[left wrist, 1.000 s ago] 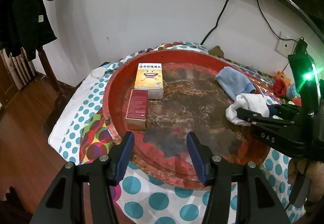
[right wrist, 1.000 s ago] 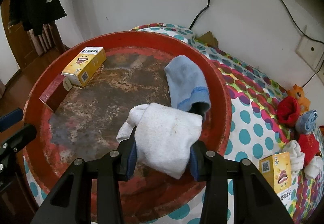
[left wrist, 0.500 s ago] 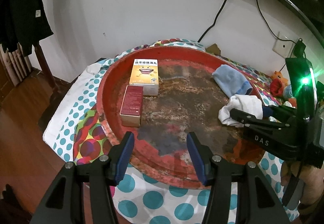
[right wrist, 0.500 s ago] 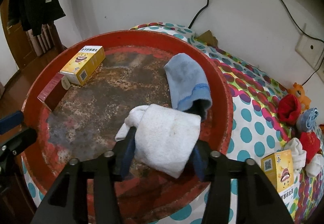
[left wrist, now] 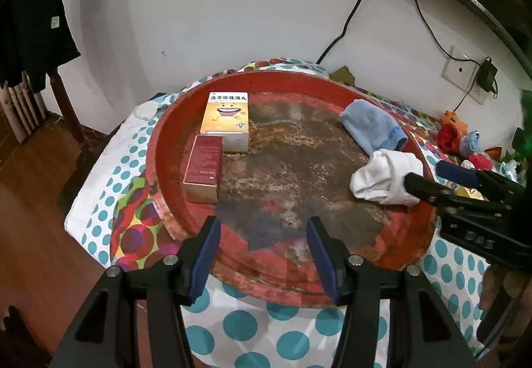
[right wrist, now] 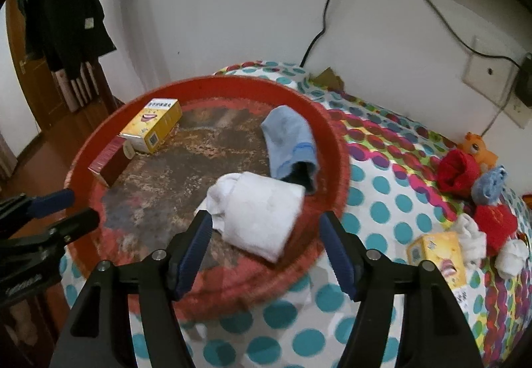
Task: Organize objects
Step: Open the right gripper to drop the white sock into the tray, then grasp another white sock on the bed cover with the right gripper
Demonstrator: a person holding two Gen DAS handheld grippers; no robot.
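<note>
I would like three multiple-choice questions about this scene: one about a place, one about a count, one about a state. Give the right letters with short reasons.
1. Where does the white rolled sock lie?
A. inside the red tray
B. on the dotted cloth outside the tray
C. on the wooden floor

2. How many boxes lie inside the tray?
A. one
B. two
C. four

3. In what state is the right hand-held gripper?
A. shut on the sock
B. open, pads clear of the sock
C. shut on a box

Answers: 1 A, it rests on the tray floor beside the blue sock. 2 B, a yellow box and a dark red box. 3 B, gaps show between both pads and the sock; its jaws have just been opening.
</note>
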